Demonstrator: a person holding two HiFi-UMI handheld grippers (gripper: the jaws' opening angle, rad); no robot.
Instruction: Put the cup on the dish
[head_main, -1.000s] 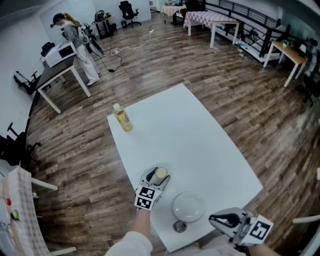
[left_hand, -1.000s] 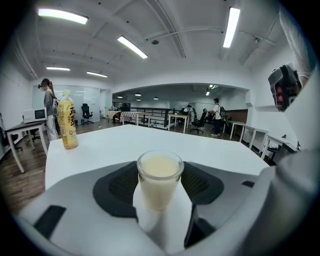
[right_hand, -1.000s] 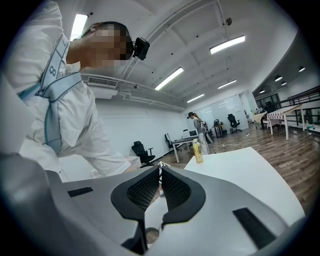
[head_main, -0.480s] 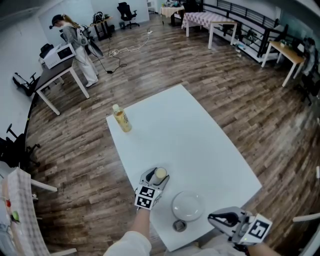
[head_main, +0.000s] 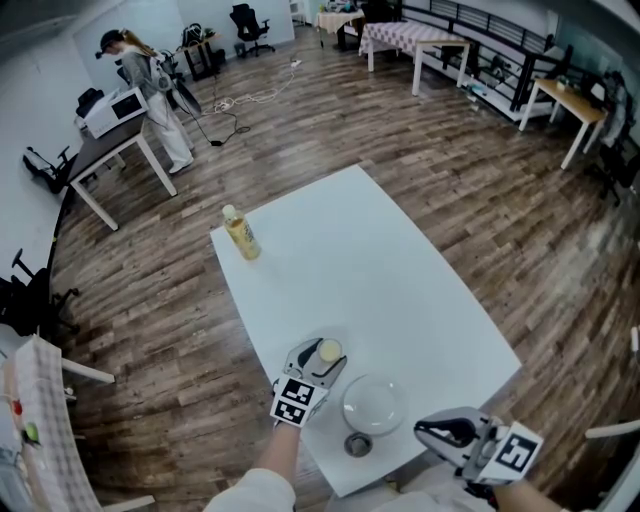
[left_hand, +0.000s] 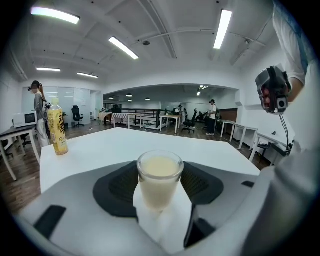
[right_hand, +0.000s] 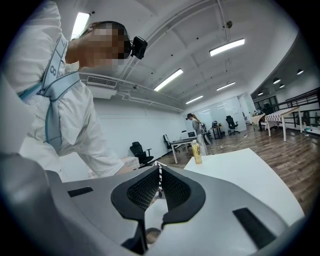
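1. The left gripper (head_main: 324, 357) is clamped on the cup (left_hand: 160, 175) of pale drink, just beside the dish (head_main: 373, 405) but not on it; carrying it across and setting it down remain
2. The right gripper (head_main: 435, 435) is closed and empty, near the table (head_main: 400, 270) edge
3. A bottle (head_main: 241, 233) stands well apart; a small dark round thing (head_main: 358, 444) lies just beside the dish, probably clear of the path

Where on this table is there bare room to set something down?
Free: the broad middle and far half of the table, bordered by the bottle at its left edge. Crowded: the near end, with the dish, a small round object and the left tongs holding the cup.
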